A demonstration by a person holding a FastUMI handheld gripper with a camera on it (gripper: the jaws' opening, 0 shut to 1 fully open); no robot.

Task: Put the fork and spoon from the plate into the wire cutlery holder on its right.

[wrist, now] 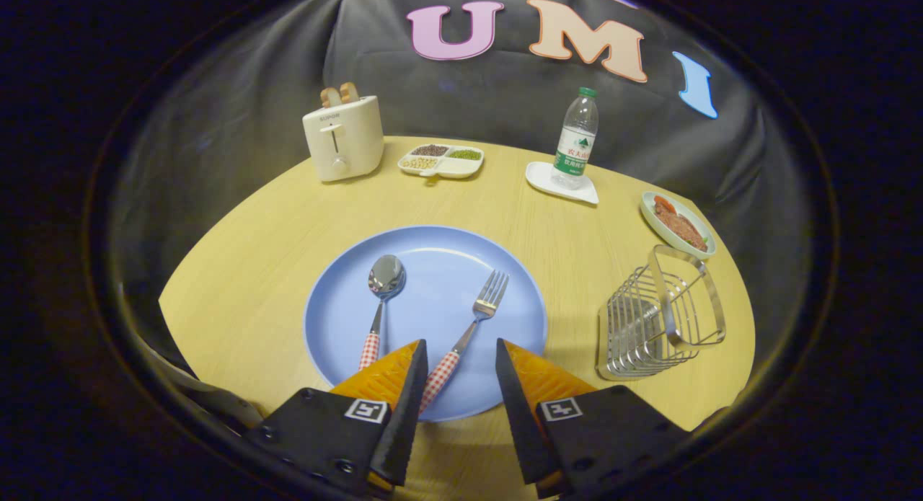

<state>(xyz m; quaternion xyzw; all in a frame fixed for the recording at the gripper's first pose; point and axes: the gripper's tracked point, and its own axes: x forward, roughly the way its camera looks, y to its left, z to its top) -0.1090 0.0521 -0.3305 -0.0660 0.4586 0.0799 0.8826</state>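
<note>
the toaster (343,138) front reads "supor"; bottle (576,140) label unreadable.

blue plate (433,256), red-checked fork (465,339) handle, yellow table (288,213)

I see a round, pale wooden table (288,220) stretching ahead of the fingers. Beyond it hangs creased black cloth (238,112), dimly lit.

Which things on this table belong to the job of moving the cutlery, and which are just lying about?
Part of the job:
- fork
- spoon
- blue plate
- wire cutlery holder
- gripper, jaws open above the fork's handle

Just lying about:
- toaster
- divided snack tray
- water bottle on its white coaster
- dish of food
</note>
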